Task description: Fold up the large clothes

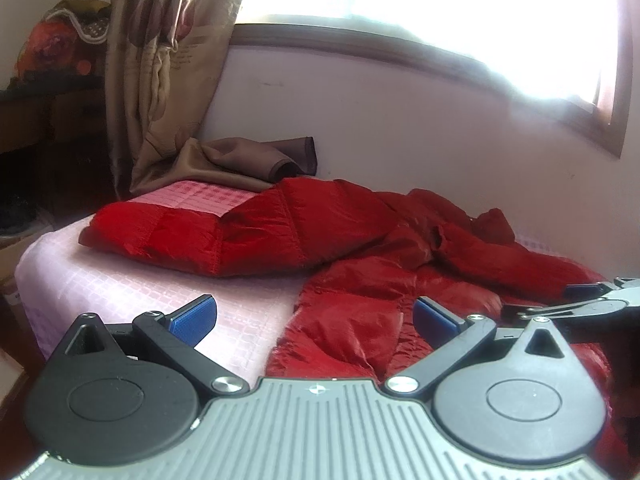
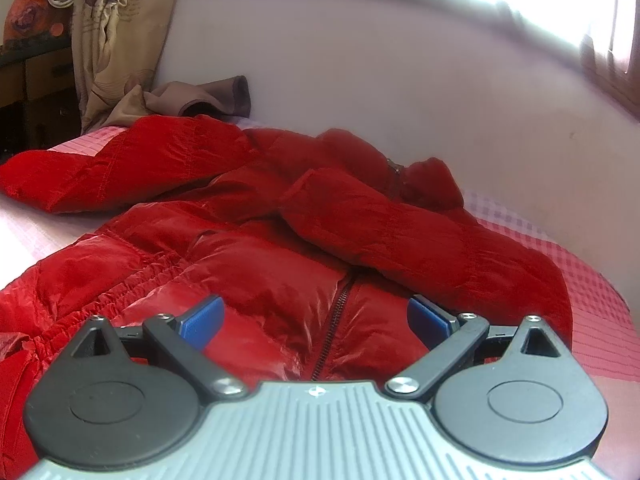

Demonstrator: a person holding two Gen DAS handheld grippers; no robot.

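Observation:
A red puffer jacket (image 1: 360, 240) lies spread on the bed, one sleeve stretched to the left, the other folded across its body. My left gripper (image 1: 314, 318) is open and empty, low over the jacket's near left edge where it meets the sheet. My right gripper (image 2: 314, 318) is open and empty, just above the jacket's front with the zipper (image 2: 334, 320) running between its blue pads (image 2: 202, 320). The right gripper also shows at the right edge of the left wrist view (image 1: 600, 298), over the jacket.
The bed has a pink checked sheet (image 1: 160, 280). A brown garment (image 1: 256, 160) lies at the head by the wall. A patterned curtain (image 1: 160, 60) hangs at the left under a bright window (image 1: 440, 12). Dark furniture with bedding stands far left (image 1: 52, 60).

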